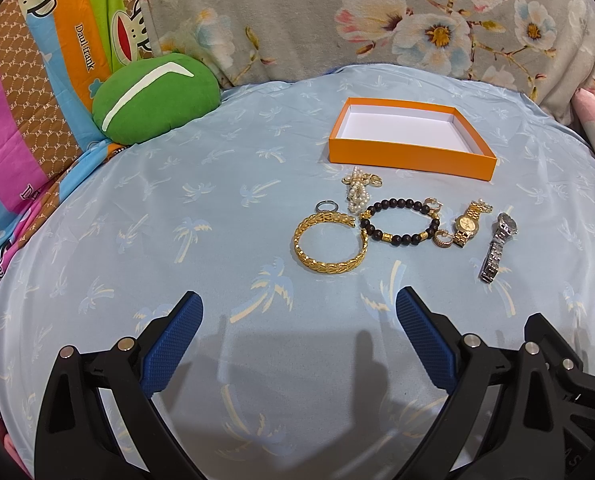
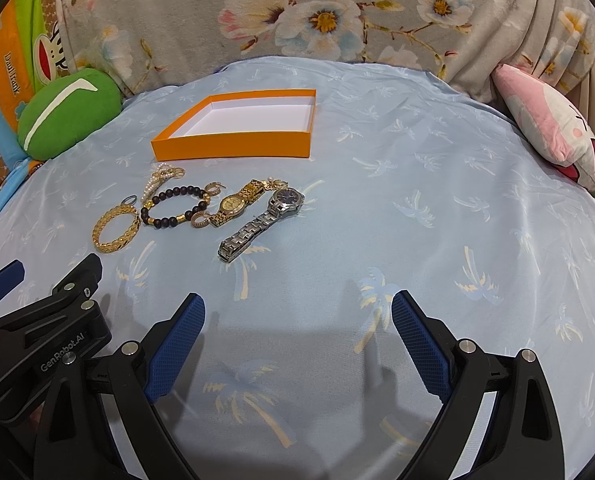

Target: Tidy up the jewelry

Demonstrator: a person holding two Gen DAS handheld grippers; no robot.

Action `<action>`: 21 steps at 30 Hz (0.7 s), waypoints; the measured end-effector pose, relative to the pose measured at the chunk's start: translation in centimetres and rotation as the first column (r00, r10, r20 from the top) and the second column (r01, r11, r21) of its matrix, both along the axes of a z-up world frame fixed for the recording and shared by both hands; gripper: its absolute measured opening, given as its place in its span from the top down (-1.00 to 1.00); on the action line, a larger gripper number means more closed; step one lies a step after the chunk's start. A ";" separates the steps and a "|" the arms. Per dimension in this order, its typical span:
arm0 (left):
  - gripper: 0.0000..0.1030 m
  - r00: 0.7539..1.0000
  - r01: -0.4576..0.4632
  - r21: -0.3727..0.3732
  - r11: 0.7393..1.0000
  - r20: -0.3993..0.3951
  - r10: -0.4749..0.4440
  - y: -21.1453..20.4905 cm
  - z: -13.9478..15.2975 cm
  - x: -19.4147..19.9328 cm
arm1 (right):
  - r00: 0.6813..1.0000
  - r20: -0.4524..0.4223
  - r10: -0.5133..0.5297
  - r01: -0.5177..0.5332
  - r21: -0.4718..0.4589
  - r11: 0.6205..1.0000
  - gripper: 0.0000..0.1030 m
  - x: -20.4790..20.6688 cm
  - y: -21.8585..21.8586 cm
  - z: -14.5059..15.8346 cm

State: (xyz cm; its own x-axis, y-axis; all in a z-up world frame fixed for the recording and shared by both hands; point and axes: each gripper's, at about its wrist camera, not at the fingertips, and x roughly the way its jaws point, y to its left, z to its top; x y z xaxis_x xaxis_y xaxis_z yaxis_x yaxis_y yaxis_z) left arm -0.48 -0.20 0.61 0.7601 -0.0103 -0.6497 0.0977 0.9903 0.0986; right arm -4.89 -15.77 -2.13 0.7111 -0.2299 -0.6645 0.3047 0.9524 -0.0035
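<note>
The left gripper (image 1: 297, 308) and right gripper (image 2: 297, 308) are both gaping wide and holding nothing, hovering over the blue palm-print sheet (image 1: 137, 220). The frame edges are cutting off their lower arms. In the right wrist view the left gripper's side is showing at the lower left, reading "GenRobot.AI".

The jewelry is lying in a loose row on the sheet, in front of the orange box (image 1: 409, 152), which is sitting open with a white inside. From left: a ring (image 1: 324, 206), partly hiding behind the gold bangle (image 1: 329, 244); a pearl piece (image 1: 357, 194), too tangled to make out; a dark bead bracelet (image 1: 399, 222) with small gold hoops touching it; a gold watch (image 1: 466, 224); and a silver watch (image 2: 259, 220). The silver watch is lying stretched out, its long axis running diagonally, dial toward the box, clasp end toward the grippers.

A green cushion (image 1: 153, 98) is sitting at the sheet's far left corner, against striped fabric (image 1: 37, 100) reading "Daul frank" and "Captain". A pink pillow (image 2: 553, 128) is lying at the right edge.
</note>
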 end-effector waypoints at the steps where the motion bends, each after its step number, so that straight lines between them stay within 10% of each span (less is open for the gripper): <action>1: -0.84 1.000 0.000 0.000 1.000 0.000 0.000 0.0 0.0 0.0 | 1.000 0.000 0.000 0.000 0.000 1.000 -0.80 0.0 0.0 0.0; 21: -0.87 0.999 0.020 -0.049 0.999 -0.034 -0.022 2.9 0.6 1.5 | 0.999 -0.020 -0.027 0.028 0.089 0.996 -0.80 2.4 -1.8 0.8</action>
State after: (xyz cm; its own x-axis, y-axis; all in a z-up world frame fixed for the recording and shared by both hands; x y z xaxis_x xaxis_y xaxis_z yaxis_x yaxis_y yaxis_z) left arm 1.02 2.74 1.17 0.7363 -0.0581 -0.6742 0.1211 0.9915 0.0467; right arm -2.52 -17.53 -1.30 0.6925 -0.1884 -0.6963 0.3315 0.9404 0.0752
